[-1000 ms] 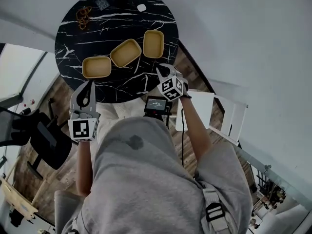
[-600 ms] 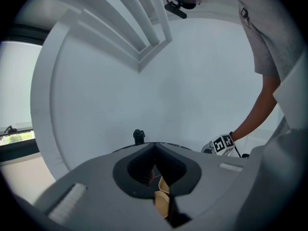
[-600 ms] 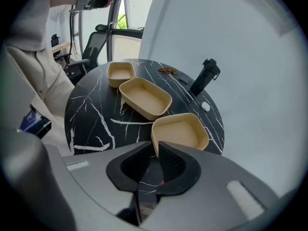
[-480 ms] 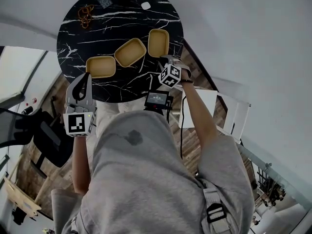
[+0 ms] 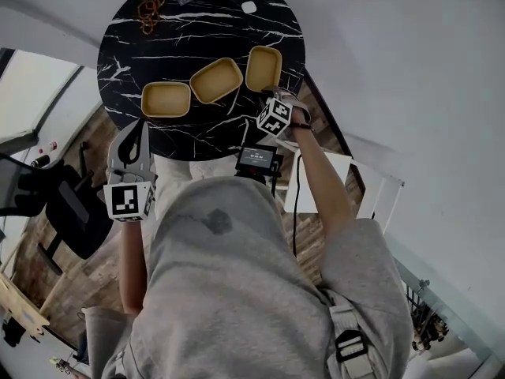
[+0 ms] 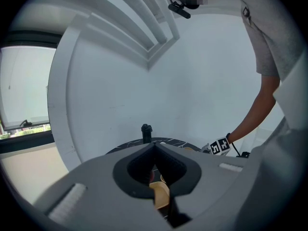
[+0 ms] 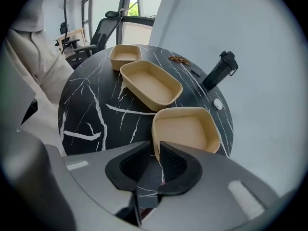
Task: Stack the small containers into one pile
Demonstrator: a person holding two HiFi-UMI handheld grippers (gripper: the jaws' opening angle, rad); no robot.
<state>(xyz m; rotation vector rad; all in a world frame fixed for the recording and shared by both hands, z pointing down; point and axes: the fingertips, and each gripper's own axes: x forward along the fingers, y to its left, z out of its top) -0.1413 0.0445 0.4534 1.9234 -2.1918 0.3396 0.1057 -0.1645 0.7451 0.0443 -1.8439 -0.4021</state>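
Three tan containers sit in a row on the round black marble table [image 5: 205, 30]: left [image 5: 166, 99], middle [image 5: 216, 80] and right [image 5: 263, 68]. My right gripper [image 5: 276, 97] points steeply down at the near rim of the right container [image 7: 186, 129]. Its jaws [image 7: 156, 148] have just been opening and stand slightly apart, open, with the rim's near corner at the gap and nothing gripped. The middle container [image 7: 150, 83] and the far one [image 7: 125, 56] lie beyond. My left gripper [image 5: 136, 129] hangs shut and empty off the table's near left edge; its jaws [image 6: 154, 146] meet.
A black bottle [image 7: 219, 71] stands at the table's far side, with a brown chain [image 5: 147, 10] and a small white object [image 5: 249, 7] nearby. An office chair [image 5: 71, 212] is on the floor at left, and white furniture [image 5: 347, 180] at right.
My right gripper has come down and forward to the right container's near rim, rolling as it went, and its jaws have parted. The left gripper has shifted only slightly.
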